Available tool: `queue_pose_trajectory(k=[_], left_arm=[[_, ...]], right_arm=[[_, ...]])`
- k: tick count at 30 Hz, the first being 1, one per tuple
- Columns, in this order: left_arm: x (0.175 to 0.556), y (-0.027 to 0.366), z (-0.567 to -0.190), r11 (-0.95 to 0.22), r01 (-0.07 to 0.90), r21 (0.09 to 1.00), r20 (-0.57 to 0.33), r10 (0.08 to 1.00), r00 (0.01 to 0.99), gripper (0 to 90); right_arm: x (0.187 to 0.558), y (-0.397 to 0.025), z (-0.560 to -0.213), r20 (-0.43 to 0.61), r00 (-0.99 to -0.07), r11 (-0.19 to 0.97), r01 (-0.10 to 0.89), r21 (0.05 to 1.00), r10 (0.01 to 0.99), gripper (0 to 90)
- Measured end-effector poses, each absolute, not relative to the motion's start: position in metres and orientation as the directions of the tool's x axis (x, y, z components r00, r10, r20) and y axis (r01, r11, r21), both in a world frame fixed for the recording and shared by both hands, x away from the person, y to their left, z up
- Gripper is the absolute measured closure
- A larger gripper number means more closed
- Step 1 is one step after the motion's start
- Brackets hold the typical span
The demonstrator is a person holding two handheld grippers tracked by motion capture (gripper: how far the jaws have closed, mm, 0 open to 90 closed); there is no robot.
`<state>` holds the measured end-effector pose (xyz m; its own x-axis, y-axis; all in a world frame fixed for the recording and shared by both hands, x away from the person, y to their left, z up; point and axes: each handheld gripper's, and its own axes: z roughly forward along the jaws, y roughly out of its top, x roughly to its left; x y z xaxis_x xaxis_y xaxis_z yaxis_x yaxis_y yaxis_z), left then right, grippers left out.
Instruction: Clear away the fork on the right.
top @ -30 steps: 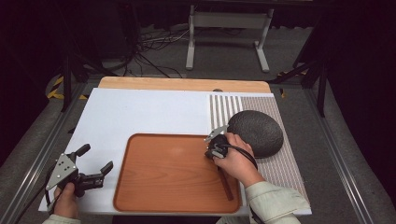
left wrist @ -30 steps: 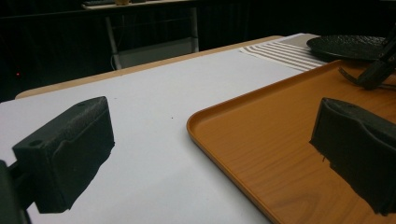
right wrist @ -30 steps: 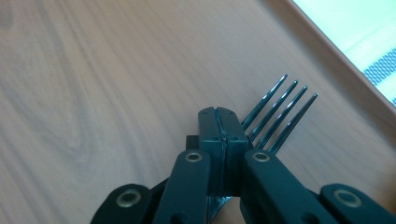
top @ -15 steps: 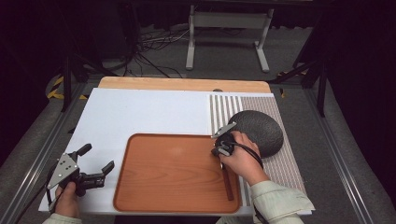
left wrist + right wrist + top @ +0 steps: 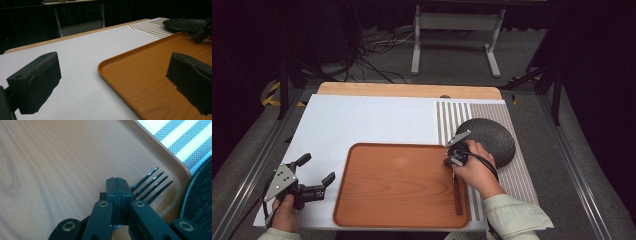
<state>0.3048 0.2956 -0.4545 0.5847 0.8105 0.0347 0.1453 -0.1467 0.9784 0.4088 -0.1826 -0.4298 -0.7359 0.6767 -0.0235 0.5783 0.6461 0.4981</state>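
**Right gripper pinching fork at tray edge; left gripper idling open**

Item 1, right gripper: you are holding it over the far right corner of the wooden tray, your right hand wrapping it from behind. In the right gripper view its 2 jaws are pressing together with no gap showing between them, and they appear to be pinching the fork near its neck, though the contact itself is hiding under the jaws.

Item 2, fork: its 4 dark tines are pointing toward the tray's raised rim, lying just above the tray floor. In the high view a dark handle is running back along the tray's right side, under your hand.

Item 3, dark round plate: it is sitting on the striped mat, just beyond the tray's right rim and close beside your right gripper.

Item 4, left gripper: you are holding it low at the near left of the white board, your left hand gripping it from below. Its jaws are standing wide apart, nothing between them; in the left gripper view they are framing the tray's near left corner.

Item 5, tray: it is lying flat on the white board, its floor otherwise bare.
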Motion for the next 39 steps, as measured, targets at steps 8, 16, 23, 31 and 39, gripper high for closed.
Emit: queue_pose_trajectory(k=[8, 16, 23, 31, 39], left_arm=[[0.305, 0.297, -0.455, -0.148, 0.148, 0.978, 0.035, 0.812, 0.583, 0.2], [0.303, 0.298, -0.454, -0.153, 0.148, 0.977, 0.039, 0.813, 0.581, 0.2], [0.303, 0.297, -0.454, -0.151, 0.148, 0.977, 0.038, 0.813, 0.581, 0.2], [0.303, 0.297, -0.454, -0.151, 0.146, 0.978, 0.039, 0.814, 0.580, 0.2], [0.303, 0.296, -0.455, -0.152, 0.151, 0.977, 0.037, 0.815, 0.578, 0.2]], right_arm=[[0.407, -0.183, -0.427, -0.028, -0.736, 0.643, 0.571, 0.511, 0.676, 84.0], [0.401, -0.181, -0.411, -0.046, -0.750, 0.612, 0.500, 0.613, 0.660, 30.4], [0.389, -0.186, -0.391, -0.053, -0.759, 0.576, 0.445, 0.686, 0.649, 21.2], [0.376, -0.199, -0.380, -0.058, -0.762, 0.530, 0.390, 0.753, 0.645, 20.6], [0.362, -0.225, -0.375, -0.046, -0.759, 0.469, 0.352, 0.810, 0.649, 17.8]])
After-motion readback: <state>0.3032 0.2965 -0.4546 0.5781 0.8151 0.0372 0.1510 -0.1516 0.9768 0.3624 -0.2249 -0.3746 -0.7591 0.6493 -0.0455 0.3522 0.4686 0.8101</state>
